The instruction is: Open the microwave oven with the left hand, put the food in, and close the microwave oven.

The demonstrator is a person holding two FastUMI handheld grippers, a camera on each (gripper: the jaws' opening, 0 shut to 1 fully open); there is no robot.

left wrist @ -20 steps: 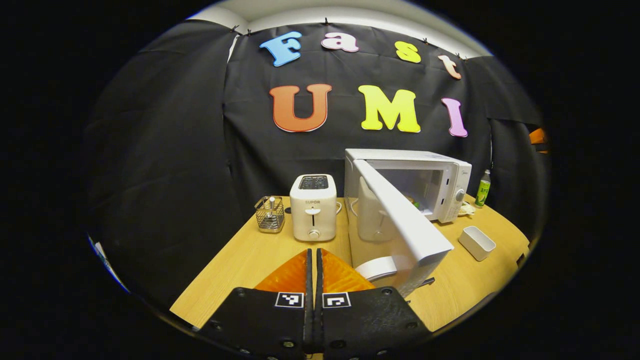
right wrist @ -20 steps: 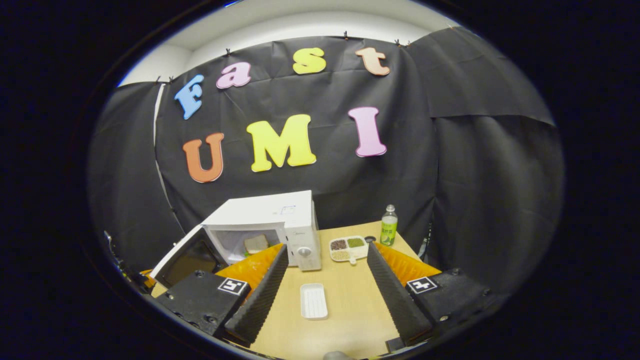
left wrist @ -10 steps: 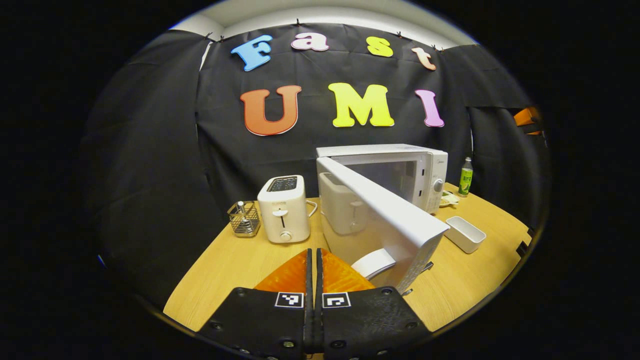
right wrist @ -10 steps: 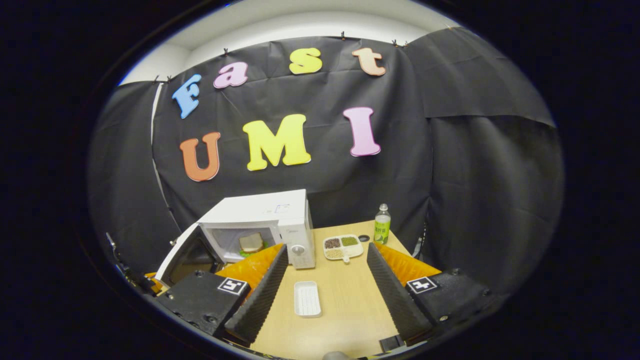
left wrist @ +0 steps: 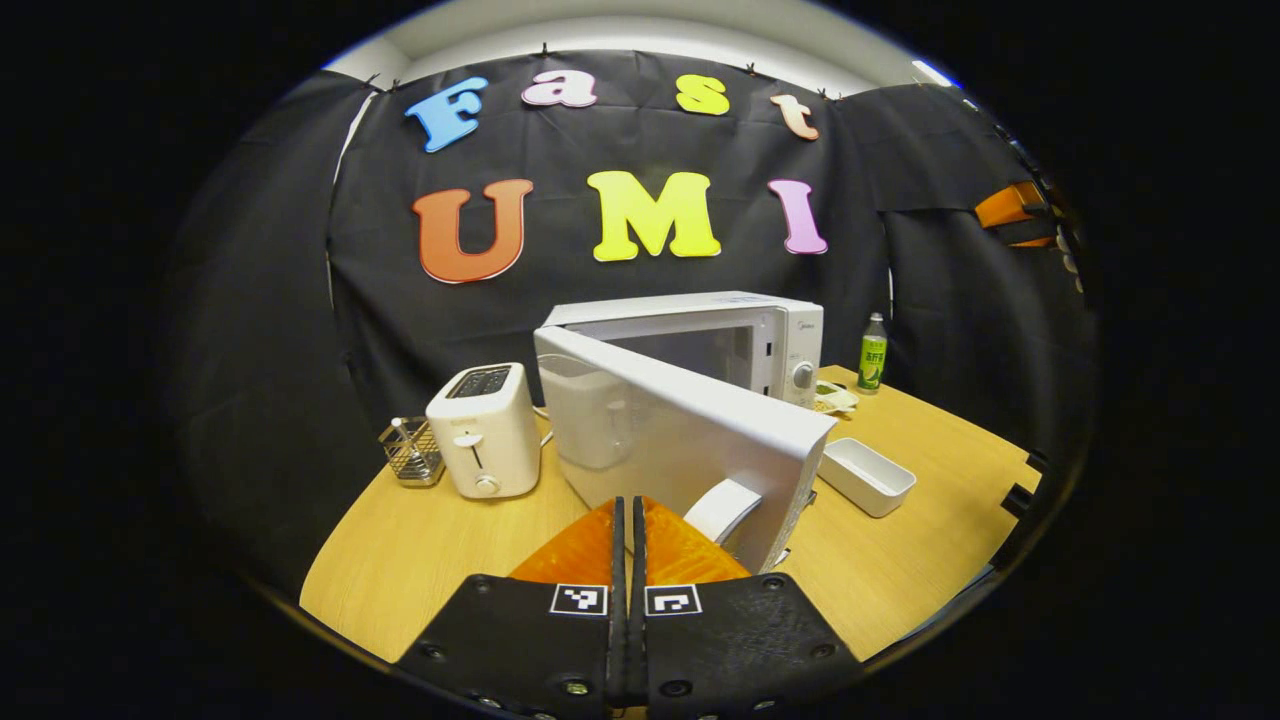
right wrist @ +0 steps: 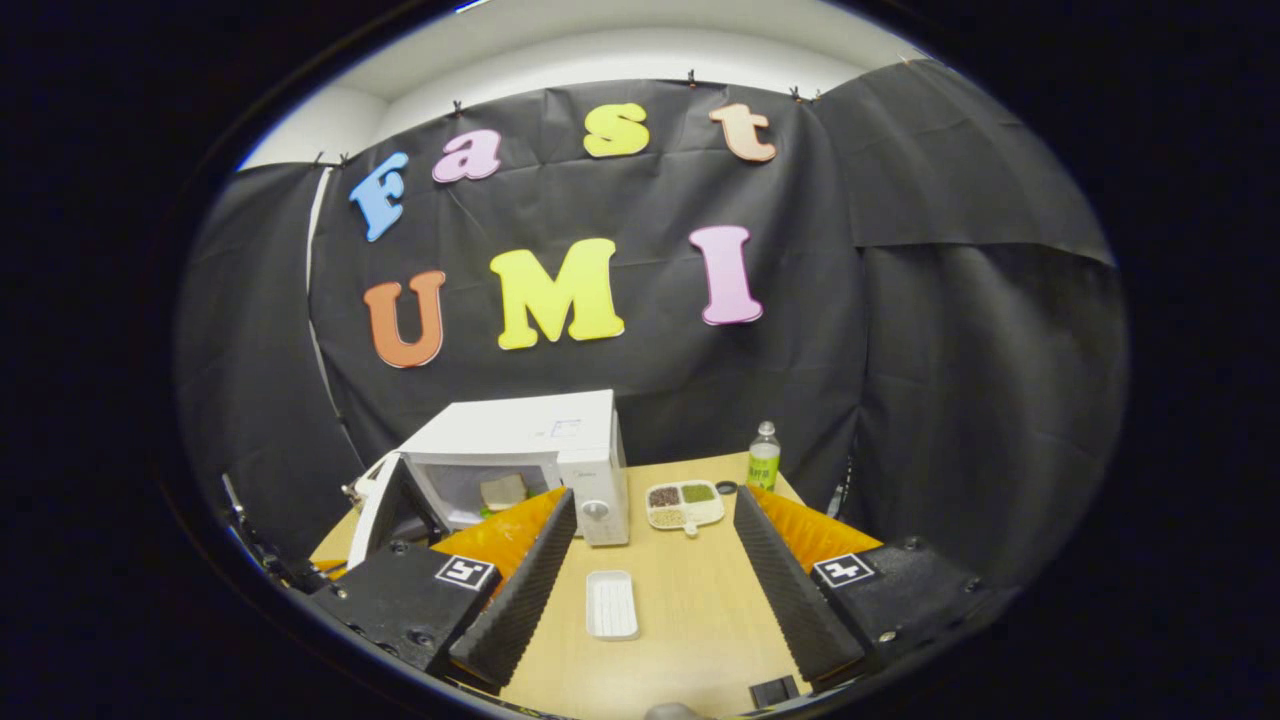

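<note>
In the left gripper view, the left gripper (left wrist: 628,545) had its fingers pressed together with nothing between them, just behind the microwave door (left wrist: 690,440) near its handle (left wrist: 725,508), seemingly placed to push the half-open door shut. A toaster (left wrist: 482,430) stood to the side.

In the right gripper view, the right gripper (right wrist: 650,560) was spread wide and empty over the table (right wrist: 690,620), likely because the food (right wrist: 503,490) already lay inside the microwave (right wrist: 530,460). A white tray (right wrist: 612,604) sat between its fingers.

Black cloth wall (right wrist: 900,350) hangs behind a light wooden table (left wrist: 420,560), a pale ceiling (right wrist: 600,60) above.
</note>
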